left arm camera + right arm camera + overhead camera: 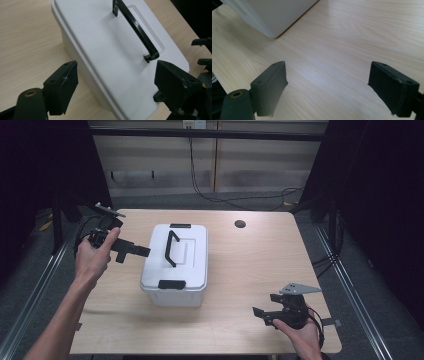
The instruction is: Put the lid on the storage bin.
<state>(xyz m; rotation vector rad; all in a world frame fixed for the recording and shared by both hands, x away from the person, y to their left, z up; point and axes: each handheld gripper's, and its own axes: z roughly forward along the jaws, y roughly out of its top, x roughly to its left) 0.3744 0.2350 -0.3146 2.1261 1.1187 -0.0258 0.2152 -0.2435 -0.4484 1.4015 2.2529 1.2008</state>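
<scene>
Both pairs of jaws stand wide apart, holding nothing: the left gripper hangs just beside the white box mid-table, the right gripper well apart near the front edge. The lid seems shut, its black handle untouched; nothing appears begun. Nothing blocks the table.

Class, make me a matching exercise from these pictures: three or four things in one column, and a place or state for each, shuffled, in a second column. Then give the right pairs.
Things:
1. white box
2. black handle
3. left tool
4. right tool

Places or states:
A. open, held at the table's near right corner
B. stands at the middle of the table, lid shut
C. open, held in the air beside the box's left side
D. runs along the top of the lid

Pairs: 1-B, 2-D, 3-C, 4-A
</scene>
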